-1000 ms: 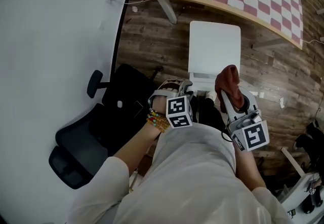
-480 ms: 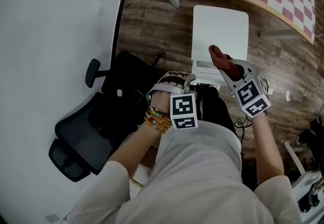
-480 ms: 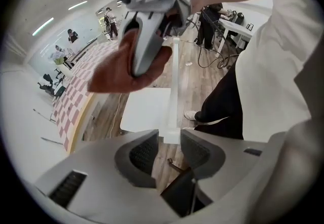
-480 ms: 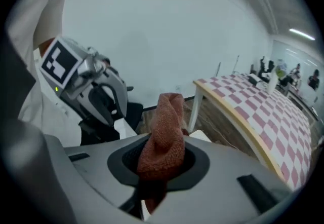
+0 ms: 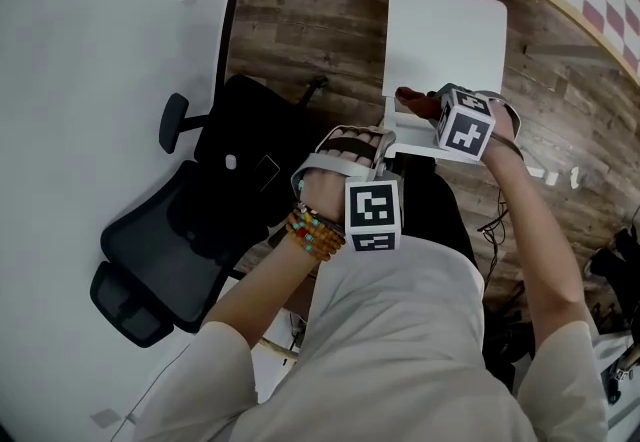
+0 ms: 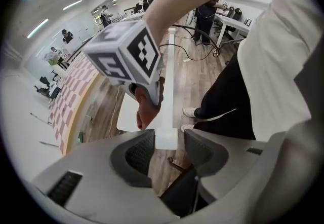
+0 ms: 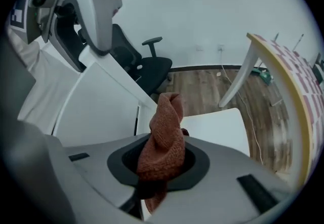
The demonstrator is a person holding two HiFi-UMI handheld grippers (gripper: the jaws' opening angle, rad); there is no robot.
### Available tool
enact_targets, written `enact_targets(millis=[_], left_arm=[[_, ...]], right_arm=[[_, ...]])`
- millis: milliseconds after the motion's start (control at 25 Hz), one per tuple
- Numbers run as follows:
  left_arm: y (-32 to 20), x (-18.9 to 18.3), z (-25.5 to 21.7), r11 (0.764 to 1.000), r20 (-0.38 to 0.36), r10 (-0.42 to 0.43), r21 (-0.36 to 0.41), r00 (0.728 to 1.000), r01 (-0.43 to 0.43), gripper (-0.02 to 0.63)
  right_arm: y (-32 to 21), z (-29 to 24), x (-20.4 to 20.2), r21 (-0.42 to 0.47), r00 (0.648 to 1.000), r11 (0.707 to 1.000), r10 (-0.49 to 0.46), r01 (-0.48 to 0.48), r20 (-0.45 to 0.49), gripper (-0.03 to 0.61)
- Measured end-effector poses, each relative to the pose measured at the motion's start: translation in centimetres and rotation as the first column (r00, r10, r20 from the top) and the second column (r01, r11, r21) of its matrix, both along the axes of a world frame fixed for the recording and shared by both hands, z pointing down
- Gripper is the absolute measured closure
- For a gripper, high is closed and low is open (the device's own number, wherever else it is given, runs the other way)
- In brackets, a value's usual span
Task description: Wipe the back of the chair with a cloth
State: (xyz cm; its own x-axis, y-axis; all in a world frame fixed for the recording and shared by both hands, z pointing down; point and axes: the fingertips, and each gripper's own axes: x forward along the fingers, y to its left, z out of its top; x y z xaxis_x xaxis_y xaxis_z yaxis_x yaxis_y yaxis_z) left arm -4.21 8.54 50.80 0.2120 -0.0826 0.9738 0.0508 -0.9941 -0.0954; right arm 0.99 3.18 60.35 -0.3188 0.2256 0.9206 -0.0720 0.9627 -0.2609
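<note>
The left gripper [image 6: 167, 149], jaws just opening, loosely straddles the chair back [image 6: 170, 116]; the right gripper [image 7: 162, 163], clamping the cloth [image 7: 164, 129], should press it flat there.

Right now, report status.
Left gripper jaws just opened, chair back edge between them. Right gripper shut on cloth, near chair back. Office chair stands apart.

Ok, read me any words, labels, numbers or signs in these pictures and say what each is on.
None: no word, brand or number is readable in any view.
Only black-and-white square code patterns, not text, on the marker cube of the left claw and the marker cube of the right claw.
</note>
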Motion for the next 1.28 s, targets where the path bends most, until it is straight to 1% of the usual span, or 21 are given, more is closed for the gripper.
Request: enact_targets(millis=[40, 80, 120, 400, 640, 760, 840, 880, 960, 1080, 1200, 1280], left_arm=[[-0.1, 0.0, 0.2, 1.000, 0.001, 0.004, 0.009, 1.000, -0.004, 0.403], [-0.3, 0.1, 0.3, 1.000, -0.001, 0.006, 0.021, 1.000, -0.006, 0.416], [-0.4, 0.1, 0.3, 0.999, -0.004, 0.006, 0.031, 1.000, -0.006, 0.456], [-0.7, 0.1, 0.2, 0.999, -0.038, 0.011, 0.052, 0.999, -0.009, 0.457], [-0.7, 0.1, 0.3, 0.998, -0.037, 0.012, 0.055, 0.999, -0.010, 0.456], [-0.7, 0.2, 0.3, 0.998, -0.028, 0.017, 0.056, 0.999, -0.015, 0.456], [-0.8, 0.2, 0.3, 0.998, -0.025, 0.020, 0.055, 0.999, -0.019, 0.456], [-0.7, 0.2, 0.4, 0.998, -0.025, 0.020, 0.055, 0.999, -0.019, 0.456], [-0.7, 0.2, 0.4, 0.998, -0.026, 0.021, 0.053, 0.999, -0.019, 0.456], [-0.3, 0.2, 0.4, 0.999, -0.029, 0.018, 0.030, 0.999, -0.017, 0.456], [-0.5, 0.1, 0.5, 0.998, -0.020, 0.026, 0.053, 0.999, -0.025, 0.456], [-0.4, 0.0, 0.5, 0.998, -0.016, 0.028, 0.052, 0.999, -0.027, 0.456]], right_arm=[[0.1, 1.0, -0.2, -0.021, 1.000, 1.000, -0.014, 0.014, -0.004, 0.491], [0.2, 1.9, -0.4, -0.039, 1.000, 0.999, -0.028, 0.027, -0.008, 0.491], [0.4, 2.8, -0.6, -0.054, 0.999, 0.998, -0.041, 0.040, -0.013, 0.491], [0.9, 7.1, -1.4, -0.113, 0.993, 0.987, -0.115, 0.110, -0.036, 0.491], [0.9, 9.8, -1.3, -0.129, 0.980, 0.978, -0.176, 0.163, -0.095, 0.491], [1.1, 10.6, -1.5, -0.156, 0.979, 0.973, -0.185, 0.170, -0.086, 0.491], [0.8, 11.1, -0.9, -0.161, 0.975, 0.971, -0.194, 0.176, -0.105, 0.492], [0.9, 11.2, -0.9, -0.176, 0.976, 0.968, -0.197, 0.178, -0.097, 0.492], [1.7, 10.9, -1.7, -0.224, 0.980, 0.957, -0.196, 0.183, -0.038, 0.494], [2.0, 9.6, -2.3, -0.268, 0.983, 0.946, -0.183, 0.182, 0.020, 0.497], [2.3, 7.6, -2.7, -0.287, 0.983, 0.940, -0.177, 0.186, 0.057, 0.497], [2.4, 5.8, -3.2, -0.285, 0.979, 0.937, -0.185, 0.203, 0.088, 0.496]])
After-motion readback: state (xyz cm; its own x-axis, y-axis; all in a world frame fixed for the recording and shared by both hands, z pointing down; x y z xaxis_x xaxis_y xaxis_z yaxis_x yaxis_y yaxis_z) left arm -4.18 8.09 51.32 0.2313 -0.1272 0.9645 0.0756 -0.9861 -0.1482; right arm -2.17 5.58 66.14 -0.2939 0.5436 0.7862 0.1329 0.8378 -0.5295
